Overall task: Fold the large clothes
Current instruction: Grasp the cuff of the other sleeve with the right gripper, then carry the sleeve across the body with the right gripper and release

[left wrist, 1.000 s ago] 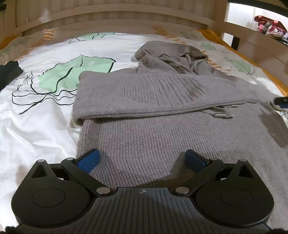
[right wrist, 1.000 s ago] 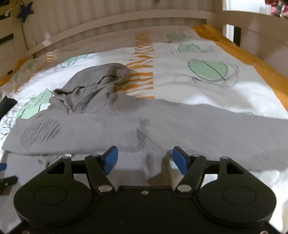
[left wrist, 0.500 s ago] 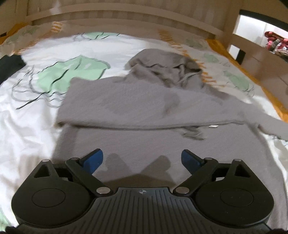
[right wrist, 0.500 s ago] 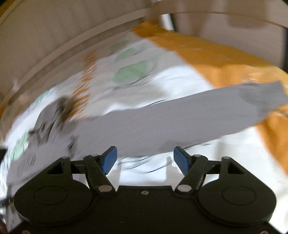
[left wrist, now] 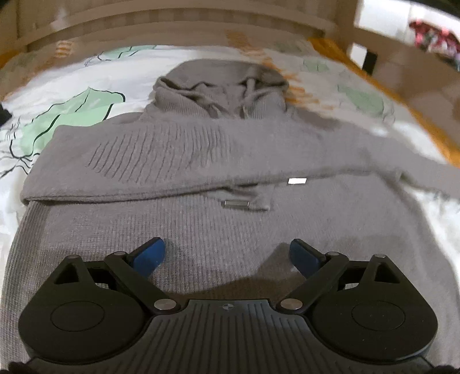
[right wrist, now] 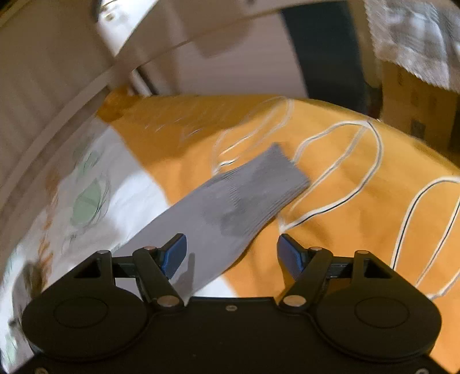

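Left wrist view: white bedsheet (left wrist: pixel 49 83) with green leaf prints shows at the left of the bed, the pale headboard (left wrist: pixel 172 26) runs behind, and an orange border (left wrist: pixel 402 106) edges the right. A grey knitted hoodie (left wrist: pixel 230 218) lies flat mid-bed, hood toward the headboard, one sleeve (left wrist: pixel 161 161) folded across its chest, two metal cord tips below. The left tongs (left wrist: pixel 227 256) hover over its body, jaws wide apart and empty, having just narrowed slightly. Right wrist view: the right tongs (right wrist: pixel 231 253) stand parted, gripping nothing, above the other sleeve's ribbed cuff (right wrist: pixel 258 184) lying on orange bedding.
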The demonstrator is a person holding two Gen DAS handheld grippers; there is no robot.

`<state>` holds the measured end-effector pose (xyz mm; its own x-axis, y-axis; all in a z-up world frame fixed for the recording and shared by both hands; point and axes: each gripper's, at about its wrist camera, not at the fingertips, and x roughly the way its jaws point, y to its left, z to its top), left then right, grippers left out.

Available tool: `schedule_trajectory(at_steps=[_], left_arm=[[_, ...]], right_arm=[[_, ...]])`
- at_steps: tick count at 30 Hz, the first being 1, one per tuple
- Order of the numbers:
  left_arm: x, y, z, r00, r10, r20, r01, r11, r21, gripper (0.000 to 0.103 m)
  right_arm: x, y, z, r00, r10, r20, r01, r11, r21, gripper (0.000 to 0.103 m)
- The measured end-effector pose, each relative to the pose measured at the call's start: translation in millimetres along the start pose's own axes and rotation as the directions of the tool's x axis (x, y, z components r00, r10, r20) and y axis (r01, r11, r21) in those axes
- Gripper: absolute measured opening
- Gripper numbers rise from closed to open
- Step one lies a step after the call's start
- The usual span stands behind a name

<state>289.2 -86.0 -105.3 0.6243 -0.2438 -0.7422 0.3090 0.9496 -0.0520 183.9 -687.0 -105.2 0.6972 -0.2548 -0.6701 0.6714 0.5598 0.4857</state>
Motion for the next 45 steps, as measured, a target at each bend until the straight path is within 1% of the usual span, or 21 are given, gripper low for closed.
schedule_trajectory(at_steps=[1, 2, 3, 4, 6, 7, 8, 9, 11, 14, 17, 19, 23, 26, 30, 32, 34, 37, 40, 43, 45], left_arm=[[2.1, -3.4, -1.8, 1.000, 0.014, 0.000, -0.014, 1.000, 0.027, 0.097], [3.0, -6.3, -4.1, 1.000, 0.026, 0.008, -0.027, 0.998, 0.049, 0.099], [3.6, -8.1, -6.2, 0.999, 0.033, 0.017, -0.034, 0.998, 0.056, 0.100], [4.1, -8.8, -8.7, 0.999, 0.037, 0.028, -0.039, 0.998, 0.054, 0.102], [5.1, -9.9, -12.3, 0.998, 0.044, 0.046, -0.047, 0.997, 0.054, 0.103], [4.5, -9.3, -13.6, 0.998, 0.044, 0.051, -0.047, 0.997, 0.053, 0.103], [4.1, -9.2, -14.1, 0.998, 0.043, 0.054, -0.046, 0.998, 0.053, 0.103], [4.0, -9.7, -13.4, 0.998, 0.041, 0.053, -0.043, 0.998, 0.052, 0.103], [4.0, -9.4, -12.3, 0.998, 0.038, 0.049, -0.040, 0.998, 0.051, 0.103], [4.2, -9.5, -10.6, 0.998, 0.038, 0.045, -0.040, 0.998, 0.051, 0.103], [3.7, -9.5, -9.7, 0.998, 0.033, 0.045, -0.035, 0.998, 0.046, 0.102], [2.6, -8.2, -8.6, 0.999, 0.024, 0.042, -0.025, 0.999, 0.040, 0.102], [-2.5, -2.6, -5.2, 1.000, -0.015, 0.022, 0.014, 0.999, 0.031, 0.101], [-9.8, 6.9, -3.1, 0.998, -0.062, 0.012, 0.062, 0.998, 0.004, 0.101], [-23.6, 28.3, -2.4, 0.995, -0.101, 0.021, 0.102, 0.993, -0.057, 0.101], [-32.3, 41.1, -2.1, 0.993, -0.108, 0.039, 0.110, 0.991, -0.079, 0.101], [-40.2, 53.8, -1.7, 0.993, -0.109, 0.056, 0.114, 0.989, -0.095, 0.101], [-49.9, 74.1, -1.9, 0.991, -0.111, 0.070, 0.119, 0.986, -0.119, 0.101], [-56.9, 90.8, -2.8, 0.991, -0.108, 0.077, 0.118, 0.983, -0.141, 0.101], [-61.8, 104.5, -4.0, 0.992, -0.096, 0.087, 0.109, 0.981, -0.162, 0.101], [-63.9, 112.5, -4.4, 0.992, -0.089, 0.089, 0.103, 0.979, -0.174, 0.101]], right_arm=[[3.7, -5.2, 1.7, 1.000, 0.011, 0.003, -0.011, 1.000, 0.025, 0.072], [5.2, -11.6, 2.6, 1.000, 0.022, 0.006, -0.023, 0.999, 0.049, 0.069], [8.2, -18.0, 4.1, 0.999, 0.033, 0.010, -0.033, 0.997, 0.076, 0.063], [10.7, -21.3, 5.2, 0.999, 0.037, 0.014, -0.039, 0.995, 0.094, 0.060], [14.8, -26.6, 7.3, 0.999, 0.035, 0.020, -0.037, 0.992, 0.119, 0.042], [15.9, -27.3, 7.9, 0.999, 0.030, 0.020, -0.032, 0.992, 0.123, 0.035], [15.5, -28.5, 8.7, 0.999, 0.025, 0.021, -0.028, 0.991, 0.129, 0.022], [15.2, -29.0, 9.3, 0.999, 0.025, 0.024, -0.028, 0.990, 0.136, 0.017], [12.6, -24.1, 10.0, 0.999, 0.027, 0.036, -0.032, 0.990, 0.139, 0.014], [-0.4, -3.4, 16.3, 0.997, 0.045, 0.060, -0.049, 0.996, 0.068, 0.014], [-18.9, 37.9, 24.7, 0.991, 0.107, 0.080, -0.105, 0.994, -0.032, 0.014], [-29.8, 68.7, 27.7, 0.987, 0.145, 0.074, -0.138, 0.986, -0.095, 0.014], [-52.6, 141.3, 22.8, 0.966, 0.253, 0.043, -0.238, 0.946, -0.222, 0.014], [-66.1, 198.7, 6.8, 0.941, 0.338, 0.000, -0.322, 0.897, -0.303, 0.014], [-75.4, 274.4, -33.8, 0.892, 0.443, -0.088, -0.442, 0.815, -0.375, 0.014], [-74.9, 307.7, -60.4, 0.870, 0.473, -0.138, -0.485, 0.773, -0.408, 0.014], [-71.5, 335.6, -90.9, 0.851, 0.490, -0.188, -0.520, 0.734, -0.437, 0.014], [-60.3, 370.5, -141.7, 0.826, 0.490, -0.276, -0.561, 0.681, -0.471, 0.014], [-42.9, 393.0, -197.5, 0.812, 0.462, -0.356, -0.583, 0.629, -0.515, 0.014], [-25.7, 405.0, -252.3, 0.815, 0.400, -0.420, -0.580, 0.581, -0.572, 0.014], [-19.5, 405.5, -284.9, 0.818, 0.360, -0.449, -0.575, 0.551, -0.605, 0.014]])
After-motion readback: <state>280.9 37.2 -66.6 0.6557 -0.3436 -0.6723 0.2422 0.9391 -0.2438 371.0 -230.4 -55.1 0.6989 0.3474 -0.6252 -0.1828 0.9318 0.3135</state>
